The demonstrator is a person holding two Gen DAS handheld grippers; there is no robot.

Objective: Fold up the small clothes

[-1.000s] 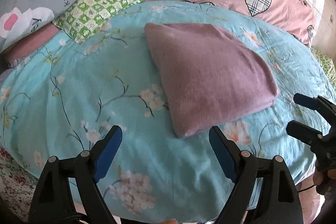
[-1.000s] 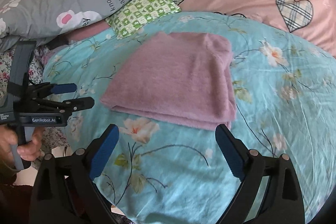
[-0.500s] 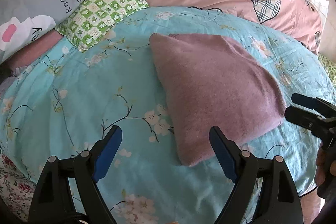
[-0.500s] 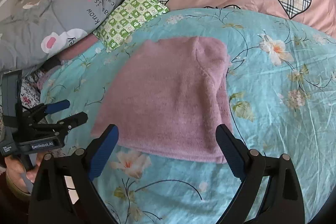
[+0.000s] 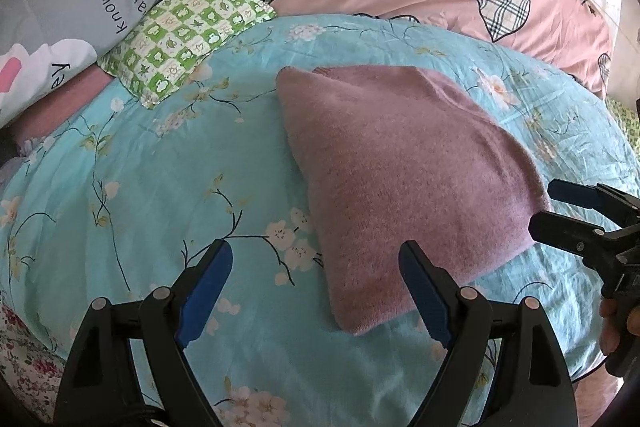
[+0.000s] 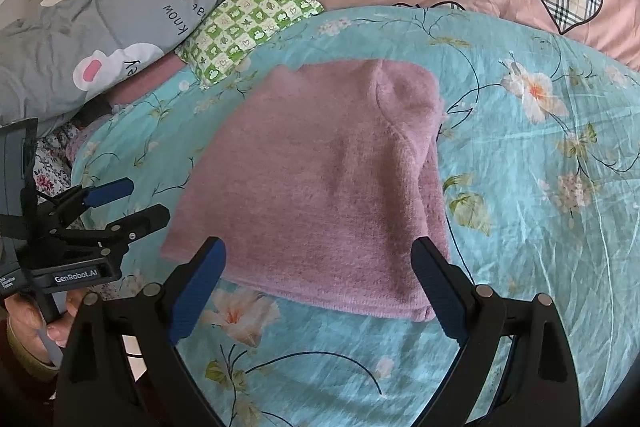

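Folded mauve garment [image 5: 404, 171] lying on the teal floral quilt [image 5: 140, 187], just past the wide-open left gripper [image 5: 316, 267]. Right gripper [image 5: 560, 211] at right edge, probably open too.

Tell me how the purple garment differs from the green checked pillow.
The purple garment is plain and fuzzy; the green checked pillow is patterned and smooth. The garment lies mid-bed on the blue floral quilt; the pillow sits back against the grey pillow. The garment looks larger. Neither is gripped.
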